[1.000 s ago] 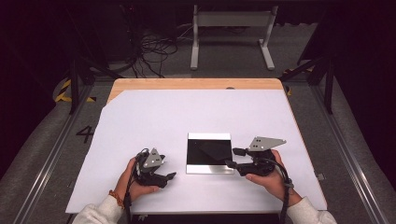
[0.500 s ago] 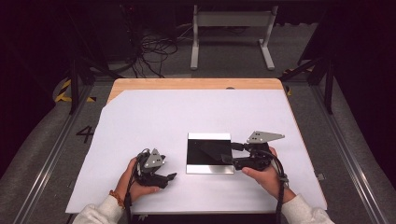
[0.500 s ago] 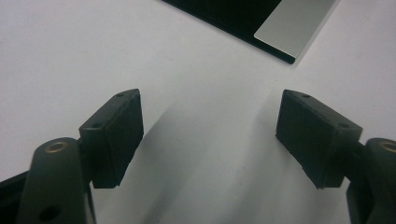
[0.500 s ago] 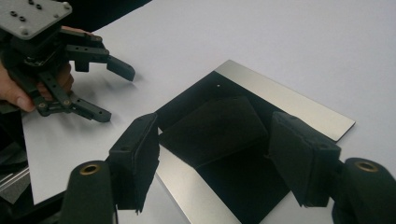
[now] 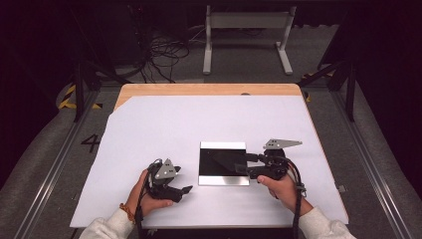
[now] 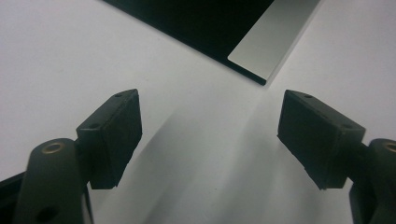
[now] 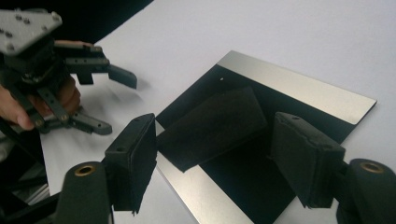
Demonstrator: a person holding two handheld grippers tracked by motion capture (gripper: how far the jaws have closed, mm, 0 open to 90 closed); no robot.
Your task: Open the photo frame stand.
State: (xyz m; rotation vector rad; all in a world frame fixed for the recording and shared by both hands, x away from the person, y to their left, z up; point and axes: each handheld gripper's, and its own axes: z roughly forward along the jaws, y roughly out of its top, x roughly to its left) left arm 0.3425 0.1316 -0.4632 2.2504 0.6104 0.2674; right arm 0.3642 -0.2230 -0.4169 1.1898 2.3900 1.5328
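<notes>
A square black glossy plate [image 5: 223,164] with silver strips along two edges lies flat on the white sheet [image 5: 199,124]. My right gripper [image 5: 242,164] reaches in from the right, its open jaws over the plate's right edge. Its jaws have just been opening, and nothing is gripped between them. In the right gripper view the plate [image 7: 299,93] lies under that gripper [image 7: 217,149], with a dark matte oblong [image 7: 210,126] on it or mirrored in it. My left gripper [image 5: 183,180] rests open on the sheet left of the plate. One corner of the plate [image 6: 271,42] lies ahead of that gripper [image 6: 210,135].
The white sheet covers a wooden table [image 5: 209,89] whose far edge shows bare. Metal rails [image 5: 54,164] run along both sides on the grey floor. Cables [image 5: 164,55] and a white stand [image 5: 246,35] lie beyond the table.
The right gripper has shifted slightly toward the plate and its jaws have spread wider. The left gripper and the plate have stayed put.
</notes>
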